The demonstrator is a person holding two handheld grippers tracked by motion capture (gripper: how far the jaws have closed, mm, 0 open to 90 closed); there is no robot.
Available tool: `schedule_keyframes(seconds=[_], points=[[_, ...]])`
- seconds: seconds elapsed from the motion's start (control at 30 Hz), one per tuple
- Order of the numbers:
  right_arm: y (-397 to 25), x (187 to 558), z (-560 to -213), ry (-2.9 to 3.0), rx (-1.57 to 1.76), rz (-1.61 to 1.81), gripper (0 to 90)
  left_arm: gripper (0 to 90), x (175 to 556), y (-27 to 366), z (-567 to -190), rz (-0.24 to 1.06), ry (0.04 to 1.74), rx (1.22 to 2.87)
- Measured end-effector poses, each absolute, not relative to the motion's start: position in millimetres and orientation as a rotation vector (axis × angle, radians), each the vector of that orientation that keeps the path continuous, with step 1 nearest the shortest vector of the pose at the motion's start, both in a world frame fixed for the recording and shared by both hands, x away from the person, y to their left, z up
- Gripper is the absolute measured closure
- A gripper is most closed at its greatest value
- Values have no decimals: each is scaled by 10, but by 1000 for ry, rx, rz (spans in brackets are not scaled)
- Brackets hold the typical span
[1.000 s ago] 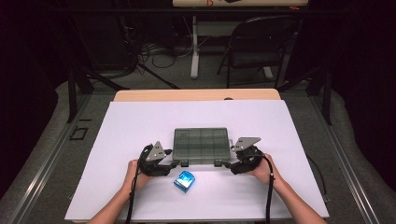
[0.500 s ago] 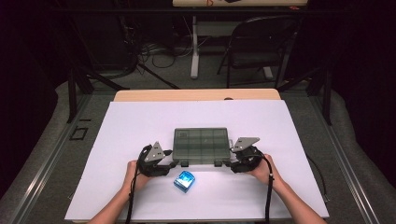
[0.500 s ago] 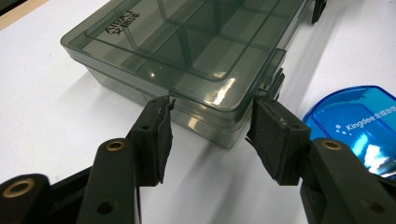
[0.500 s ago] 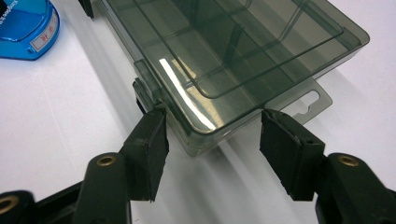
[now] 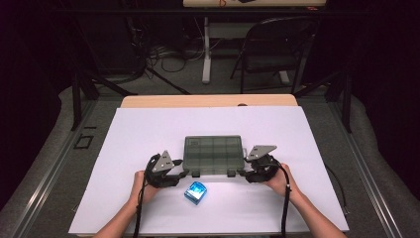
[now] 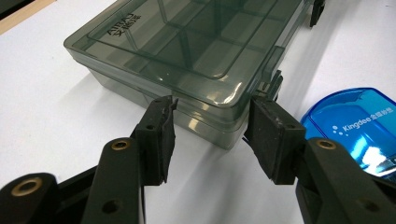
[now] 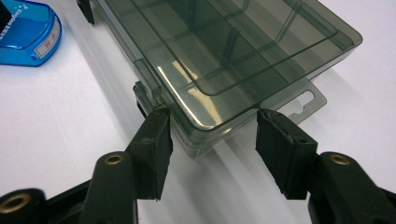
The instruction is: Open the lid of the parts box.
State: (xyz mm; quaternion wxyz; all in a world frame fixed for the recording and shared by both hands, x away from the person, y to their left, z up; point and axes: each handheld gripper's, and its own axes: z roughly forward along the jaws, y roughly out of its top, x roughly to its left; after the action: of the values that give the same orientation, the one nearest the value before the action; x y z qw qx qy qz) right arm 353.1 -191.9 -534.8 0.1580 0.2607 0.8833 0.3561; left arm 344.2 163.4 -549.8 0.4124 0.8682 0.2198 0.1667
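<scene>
Barely anything has shifted since the earlier frames: both hands sit where they were, the left gripper [image 5: 174, 173] and the right gripper [image 5: 247, 172] flanking the near corners of the smoky compartment box [image 5: 213, 155], and the blue case [image 5: 195, 192] has not budged.

Over to the left gripper view: the left gripper [image 6: 210, 126] has its jaws spread wide, one on either side of the box's [image 6: 187, 60] rounded near corner. The inner tips look right at the plastic, though I cannot tell whether they touch. Lid down, dividers visible through it. The blue case [image 6: 359, 123] lies just beside the outer jaw, a black latch [image 6: 275, 84] between them on the box's front edge.

The right gripper view mirrors it: the right gripper [image 7: 212, 133] is open wide, straddling the other near corner of the box [image 7: 224, 51], with a clear hang tab [image 7: 306, 100] poking out from the side wall and a black latch [image 7: 140, 100] by the other jaw. The blue case [image 7: 28, 32] sits well apart here.

On the white surface [image 5: 148, 129], the box lies near the middle, closer to the person's edge. Plenty of bare room to the left, right and beyond it; the near strip is tighter, with the case and both forearms in it.
</scene>
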Motion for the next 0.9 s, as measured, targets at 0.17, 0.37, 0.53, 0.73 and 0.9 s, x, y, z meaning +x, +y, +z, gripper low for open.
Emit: schedule_keyframes(seconds=[0.17, 0.37, 0.53, 0.73, 0.9], points=[[-1922, 3530, -5352, 2516, 754, 1032, 469, 530, 3439, 1635, -5495, 415, 552, 2183], [-1943, 3528, -5332, 2509, 765, 1044, 483, 539, 3437, 1636, -5490, 421, 547, 2183], [-1947, 3522, -5321, 2506, 773, 1044, 498, 540, 3432, 1639, -5482, 429, 547, 2182], [-1952, 3517, -5317, 2492, 779, 1062, 515, 543, 3430, 1643, -5477, 433, 545, 2175], [-1960, 3513, -5303, 2496, 787, 1058, 523, 551, 3422, 1651, -5468, 436, 547, 2159]])
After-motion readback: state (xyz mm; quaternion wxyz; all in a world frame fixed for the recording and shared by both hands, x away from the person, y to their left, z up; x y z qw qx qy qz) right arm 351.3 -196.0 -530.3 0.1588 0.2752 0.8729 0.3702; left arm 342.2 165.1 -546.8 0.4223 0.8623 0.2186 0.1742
